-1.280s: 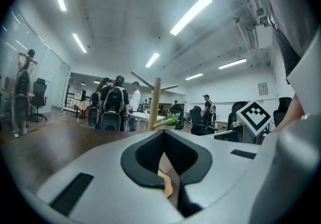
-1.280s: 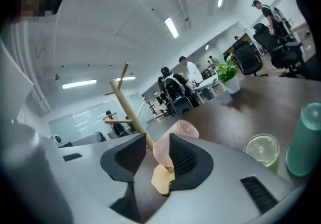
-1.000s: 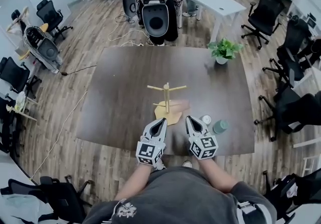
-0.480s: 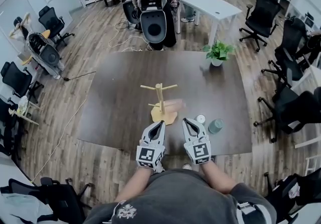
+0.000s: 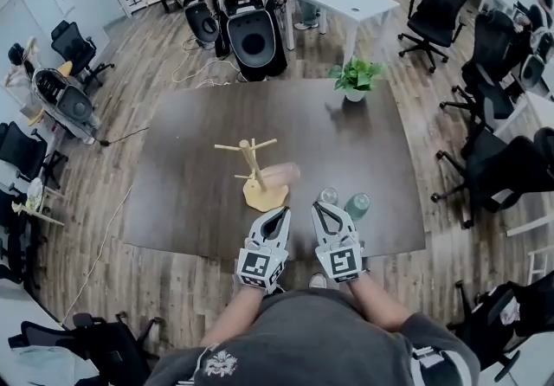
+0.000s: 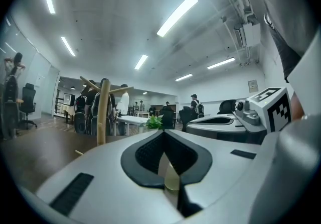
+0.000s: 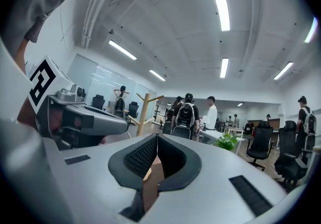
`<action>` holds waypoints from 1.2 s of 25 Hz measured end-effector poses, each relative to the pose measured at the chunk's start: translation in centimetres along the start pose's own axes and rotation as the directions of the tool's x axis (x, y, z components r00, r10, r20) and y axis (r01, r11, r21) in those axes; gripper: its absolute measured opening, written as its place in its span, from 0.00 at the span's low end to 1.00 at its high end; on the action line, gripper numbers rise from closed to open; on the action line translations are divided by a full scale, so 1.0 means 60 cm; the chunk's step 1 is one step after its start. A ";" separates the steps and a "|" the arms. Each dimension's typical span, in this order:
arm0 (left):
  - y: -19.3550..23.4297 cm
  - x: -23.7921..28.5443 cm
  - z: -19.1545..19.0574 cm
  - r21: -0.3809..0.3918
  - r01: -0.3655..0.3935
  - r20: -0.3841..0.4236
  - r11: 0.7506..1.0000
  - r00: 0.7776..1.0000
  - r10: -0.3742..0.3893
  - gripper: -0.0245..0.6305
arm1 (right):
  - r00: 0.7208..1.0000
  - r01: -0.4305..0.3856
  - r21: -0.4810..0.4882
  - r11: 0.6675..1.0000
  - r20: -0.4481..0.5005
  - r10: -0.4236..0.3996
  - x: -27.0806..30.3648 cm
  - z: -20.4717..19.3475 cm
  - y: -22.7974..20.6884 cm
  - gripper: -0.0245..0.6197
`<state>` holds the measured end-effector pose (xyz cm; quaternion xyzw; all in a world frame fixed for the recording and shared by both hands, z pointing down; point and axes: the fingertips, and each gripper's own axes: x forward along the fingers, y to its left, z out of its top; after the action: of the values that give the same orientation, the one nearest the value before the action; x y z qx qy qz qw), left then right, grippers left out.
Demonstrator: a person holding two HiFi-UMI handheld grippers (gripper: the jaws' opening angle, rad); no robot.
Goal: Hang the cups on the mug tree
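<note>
The head view alone shows the whole layout. The wooden mug tree (image 5: 253,170) stands upright on the dark tabletop (image 5: 190,176), all its pegs bare. A pinkish cup (image 5: 282,173) sits just beside its base on the right. A pale cup (image 5: 328,196) and a green cup (image 5: 357,204) stand side by side nearer the person, on the right. A potted plant (image 5: 354,77) stands at the far edge.

The left tongs (image 5: 280,215) and right tongs (image 5: 322,209) are held side by side over the near edge, both pointing at the tree. The right tips are near the pale cup.

The two gripper views settle the grip. Each pair of tongs is clenched, with the tips meeting and nothing between the pads. Each of these views shows the tree's post and upper pegs, the plant, and the neighbouring tongs at its edge. The cups appear in neither. The tongs' own bodies hide the tree's base and the near tabletop.

The pinkish cup is smeared, so I cannot tell whether it stands or lies, or whether it touches the base. In the head view the marker cubes cover the person's hands.
</note>
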<state>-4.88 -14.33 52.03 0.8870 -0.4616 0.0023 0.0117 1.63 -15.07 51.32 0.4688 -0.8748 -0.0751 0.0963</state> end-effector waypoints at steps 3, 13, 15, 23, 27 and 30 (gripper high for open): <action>-0.023 0.022 -0.007 -0.001 0.024 -0.013 1.000 1.000 -0.024 0.05 | 0.999 0.029 0.011 1.000 -0.013 -0.029 -0.016 -0.015 -0.028 0.08; -0.099 0.112 -0.065 0.014 0.118 -0.091 0.993 0.989 -0.116 0.05 | 0.983 0.159 0.089 0.983 -0.109 -0.149 -0.070 -0.123 -0.127 0.08; -0.112 0.128 -0.073 0.010 0.136 -0.100 0.991 0.986 -0.135 0.05 | 0.978 0.179 0.105 0.978 -0.128 -0.166 -0.078 -0.140 -0.142 0.08; -0.150 0.179 -0.108 -0.002 0.195 -0.128 0.981 0.973 -0.194 0.05 | 0.965 0.231 0.166 0.959 -0.162 -0.205 -0.091 -0.191 -0.183 0.08; -0.158 0.193 -0.117 -0.004 0.208 -0.135 0.978 0.969 -0.207 0.05 | 0.964 0.235 0.169 0.957 -0.169 -0.207 -0.097 -0.207 -0.189 0.08; -0.161 0.198 -0.122 -0.006 0.213 -0.144 0.977 0.967 -0.212 0.05 | 0.959 0.247 0.175 0.953 -0.184 -0.215 -0.099 -0.224 -0.190 0.09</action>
<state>9.89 -18.35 59.33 0.9289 -0.3618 0.0669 0.0410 17.23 -16.94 61.24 0.5799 -0.8061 0.0393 0.1110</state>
